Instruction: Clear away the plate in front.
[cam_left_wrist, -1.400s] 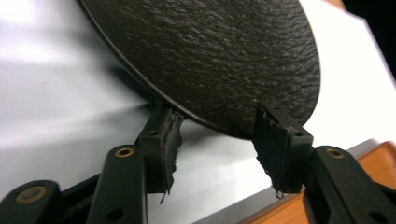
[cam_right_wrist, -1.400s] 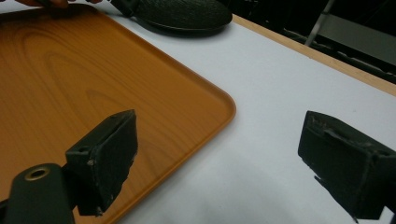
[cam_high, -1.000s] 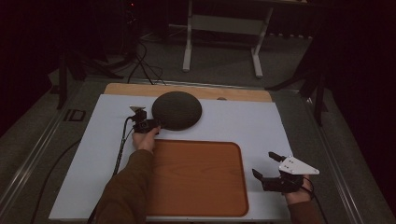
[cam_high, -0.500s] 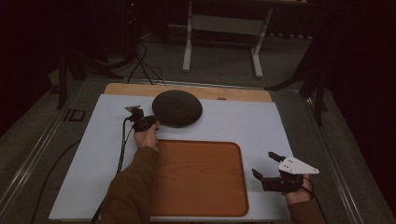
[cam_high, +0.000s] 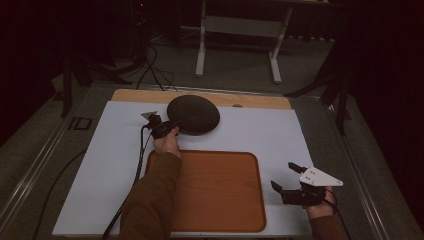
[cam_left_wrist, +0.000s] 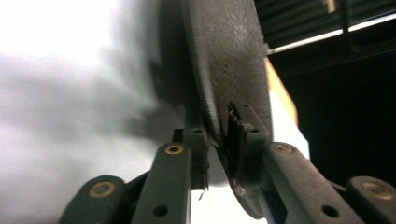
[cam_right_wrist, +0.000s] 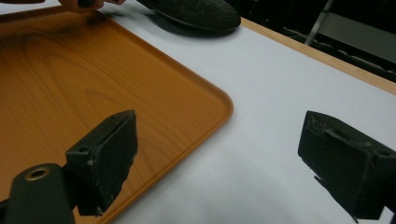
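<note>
The left gripper is seen at the near-left rim of the dark plate, and its jaws have just been closing in on that rim. In the left gripper view the plate's edge is sandwiched between the two pads, one under the lip and one on top, so the plate is pinched at roughly its 8 o'clock edge. From the gripper, the plate spreads out toward 1 o'clock, sitting at the far-middle part of the desk, with the far side looking a touch lower than the gripped side, though a real lift can't be confirmed.

The plate is round, shallow and matte, charcoal to black, with a rough speckled surface that looks like stoneware or cast iron; which one can't be told. Just one of them is counted.

At 6 o'clock of the left gripper, a single tray is laid flat: rectangular, rounded corners, low raised rim, orange-brown with a wood grain look that shows well in the right gripper view. The plate and tray are close but apart.

The right gripper is held over at 3 o'clock of the tray, just beside its right edge, jaws spread wide with nothing between them; its blocky black pads look scuffed and rubbery.

The desk top is covered by one smooth white sheet, with a wooden strip showing along the far edge. Two grippers in total.
</note>
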